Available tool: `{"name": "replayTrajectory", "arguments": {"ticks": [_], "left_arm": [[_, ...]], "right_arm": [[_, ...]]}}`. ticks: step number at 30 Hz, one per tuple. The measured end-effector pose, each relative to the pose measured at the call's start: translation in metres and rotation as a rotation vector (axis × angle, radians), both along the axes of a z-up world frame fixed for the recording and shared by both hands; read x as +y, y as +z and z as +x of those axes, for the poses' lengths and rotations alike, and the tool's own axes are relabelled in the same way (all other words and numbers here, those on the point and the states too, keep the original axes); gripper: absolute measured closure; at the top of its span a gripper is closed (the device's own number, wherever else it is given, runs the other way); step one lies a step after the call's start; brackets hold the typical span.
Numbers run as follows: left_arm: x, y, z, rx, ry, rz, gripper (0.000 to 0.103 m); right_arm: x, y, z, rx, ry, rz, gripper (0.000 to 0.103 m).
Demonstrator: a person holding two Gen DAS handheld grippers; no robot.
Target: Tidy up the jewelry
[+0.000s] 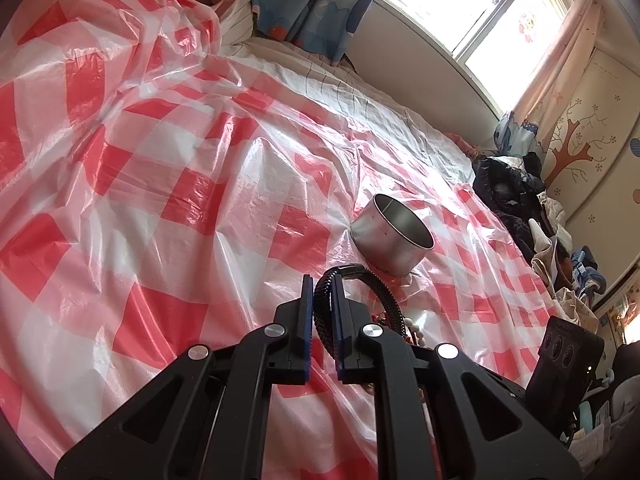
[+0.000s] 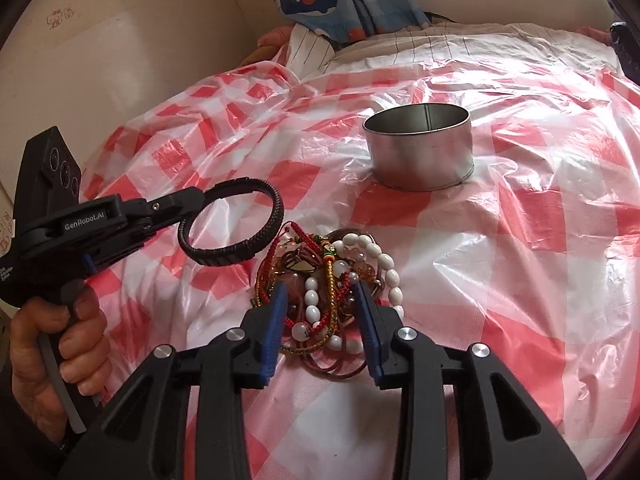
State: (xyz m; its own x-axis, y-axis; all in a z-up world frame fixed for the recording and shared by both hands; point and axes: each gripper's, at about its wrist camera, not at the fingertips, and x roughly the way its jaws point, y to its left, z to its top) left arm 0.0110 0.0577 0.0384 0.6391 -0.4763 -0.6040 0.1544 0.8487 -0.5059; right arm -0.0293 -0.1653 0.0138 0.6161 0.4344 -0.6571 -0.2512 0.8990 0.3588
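The black braided bracelet (image 2: pixel 232 222) hangs clamped in our left claw (image 1: pixel 322 292), lifted clear of the bed, with the tin (image 2: pixel 420 148) ahead of it. Our right claw (image 2: pixel 320 296) stands parted astride the tangled jewelry pile (image 2: pixel 328 280), the strands lying between its pads; we cannot tell whether they bite. We judge sorting under way: next, carry the bracelet over the tin's rim and release.
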Motion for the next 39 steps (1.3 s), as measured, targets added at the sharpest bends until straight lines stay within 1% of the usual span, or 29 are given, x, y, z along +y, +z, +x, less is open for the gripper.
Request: {"name": "replayTrajectory", "arguments": {"ticks": [1, 2, 3, 5, 8, 12, 13, 16, 17, 19, 21, 23, 24, 26, 27, 28, 29, 30, 31, 34, 38, 39], "left_arm": [[0.000, 0.000, 0.000, -0.001, -0.001, 0.000, 0.096], [0.000, 0.000, 0.000, -0.002, -0.001, 0.001, 0.095], [0.000, 0.000, 0.000, -0.002, -0.001, 0.001, 0.096], [0.000, 0.000, 0.000, -0.001, 0.000, 0.001, 0.096], [0.000, 0.000, -0.001, -0.001, 0.003, 0.002, 0.095], [-0.001, 0.000, -0.001, 0.001, 0.002, 0.002, 0.095], [-0.001, 0.000, -0.001, 0.001, 0.002, 0.002, 0.095], [-0.001, -0.001, -0.001, 0.001, 0.001, 0.002, 0.095], [-0.001, -0.001, -0.001, 0.001, 0.000, 0.003, 0.095], [-0.001, -0.001, -0.001, 0.001, 0.001, 0.003, 0.095], [-0.001, -0.001, -0.001, 0.002, 0.003, 0.003, 0.095], [-0.001, -0.001, -0.001, 0.003, 0.002, 0.003, 0.095], [-0.001, -0.001, -0.001, 0.003, 0.001, 0.003, 0.095], [-0.001, -0.001, -0.001, 0.003, 0.000, 0.005, 0.095], [-0.002, -0.002, 0.000, 0.004, -0.001, 0.006, 0.095], [-0.002, -0.001, 0.000, 0.004, -0.001, 0.006, 0.095], [-0.002, -0.002, -0.001, 0.004, -0.001, 0.007, 0.095], [-0.002, -0.001, 0.000, 0.004, -0.001, 0.006, 0.095], [-0.002, -0.001, 0.000, 0.004, -0.001, 0.007, 0.095], [-0.002, -0.001, 0.000, 0.005, 0.004, 0.006, 0.096], [-0.001, -0.001, -0.001, -0.001, 0.010, 0.005, 0.095], [-0.001, -0.001, -0.001, -0.002, 0.009, 0.004, 0.096]], "right_arm": [[0.001, 0.000, 0.000, -0.002, 0.004, -0.006, 0.080], [0.003, -0.001, 0.000, -0.001, 0.009, -0.015, 0.086], [0.005, -0.001, 0.000, -0.002, 0.013, -0.024, 0.095], [0.006, 0.000, -0.002, -0.016, 0.013, -0.033, 0.098], [0.002, 0.007, -0.005, -0.044, 0.003, -0.018, 0.099], [-0.001, 0.010, -0.007, -0.056, -0.011, -0.020, 0.099], [-0.002, 0.011, -0.007, -0.058, -0.018, -0.033, 0.099], [-0.004, 0.015, -0.008, -0.074, -0.066, -0.130, 0.099], [-0.005, 0.014, -0.006, -0.060, -0.072, -0.151, 0.099], [-0.007, 0.007, -0.002, -0.029, -0.067, -0.144, 0.098], [-0.007, 0.005, 0.000, -0.025, -0.058, -0.110, 0.097], [-0.006, 0.007, 0.002, -0.043, -0.063, -0.109, 0.086], [-0.006, 0.008, 0.004, -0.053, -0.068, -0.108, 0.075], [-0.006, 0.006, 0.008, -0.046, -0.066, -0.090, 0.074], [-0.005, 0.005, 0.010, -0.041, -0.062, -0.087, 0.074], [-0.003, 0.004, 0.011, -0.039, -0.054, -0.089, 0.077], [-0.001, 0.004, 0.012, -0.037, -0.044, -0.094, 0.083], [0.001, 0.003, 0.013, -0.036, -0.036, -0.102, 0.094], [0.003, 0.004, 0.012, -0.045, -0.030, -0.112, 0.098], [0.006, 0.015, 0.004, -0.086, -0.003, -0.077, 0.099], [-0.007, 0.038, -0.011, -0.156, 0.044, 0.096, 0.099], [-0.013, 0.044, -0.015, -0.173, 0.058, 0.157, 0.099]]}}
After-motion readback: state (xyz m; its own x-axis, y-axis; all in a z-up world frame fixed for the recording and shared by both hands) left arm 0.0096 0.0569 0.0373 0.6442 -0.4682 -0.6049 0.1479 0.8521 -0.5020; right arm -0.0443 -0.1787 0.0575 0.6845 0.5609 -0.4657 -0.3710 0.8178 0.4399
